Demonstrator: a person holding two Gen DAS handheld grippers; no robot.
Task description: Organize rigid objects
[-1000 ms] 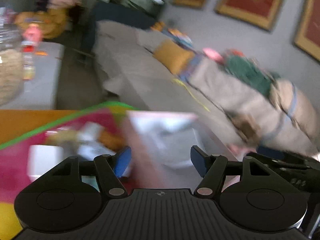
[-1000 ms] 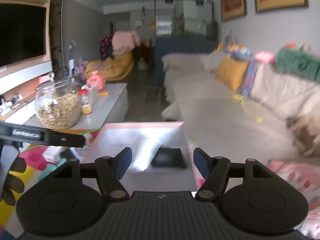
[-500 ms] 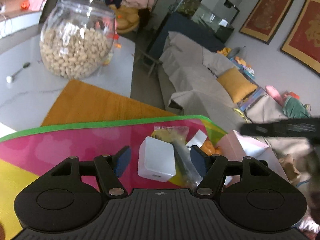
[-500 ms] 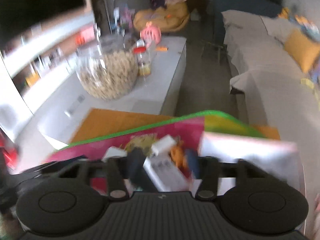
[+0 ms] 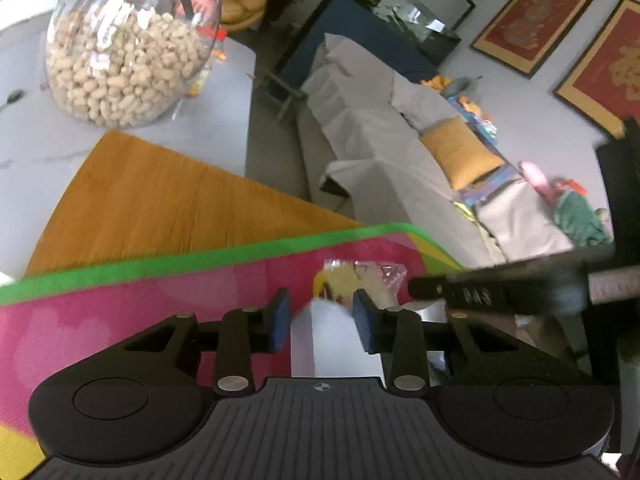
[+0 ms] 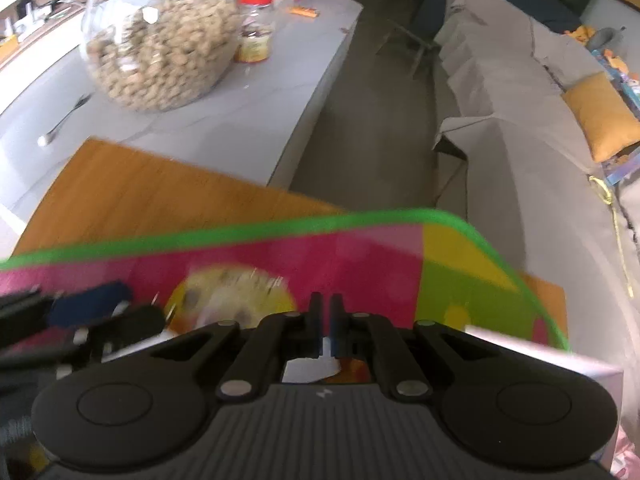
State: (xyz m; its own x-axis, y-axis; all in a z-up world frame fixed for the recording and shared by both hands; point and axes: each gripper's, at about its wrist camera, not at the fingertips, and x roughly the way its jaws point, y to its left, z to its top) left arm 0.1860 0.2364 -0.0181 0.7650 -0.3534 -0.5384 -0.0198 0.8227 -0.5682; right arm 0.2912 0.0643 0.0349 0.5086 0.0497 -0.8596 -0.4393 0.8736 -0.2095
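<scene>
Left gripper angled down over the pink play mat with green border, jaws narrowed and just closing in, blue pads flanking a white box-shaped block. Right pad at the block's edge, left pad a sliver apart; firm contact not confirmable because of blur. Block resting on the mat, just in front of a crinkled clear packet with yellow contents. Right gripper's black body crossing the left view from the right, just beside the packet. Right gripper pointed steeply down at the same mat, jaws just brought together and now closed, only a thin slit between the pads; a small white scrap visible below the fingers, gripped or merely lying beneath not discernible. Yellow blurred packet just left of the fingertips; left gripper's blue pad at far left. Corner of a pale pink box at lower right on the mat edge. Mat lying on an orange wooden board. Beyond it, large glass jar of peanuts on the grey table, with a small red-lidded jar and a spoon nearby. Grey-covered sofa with yellow cushion to the right.
</scene>
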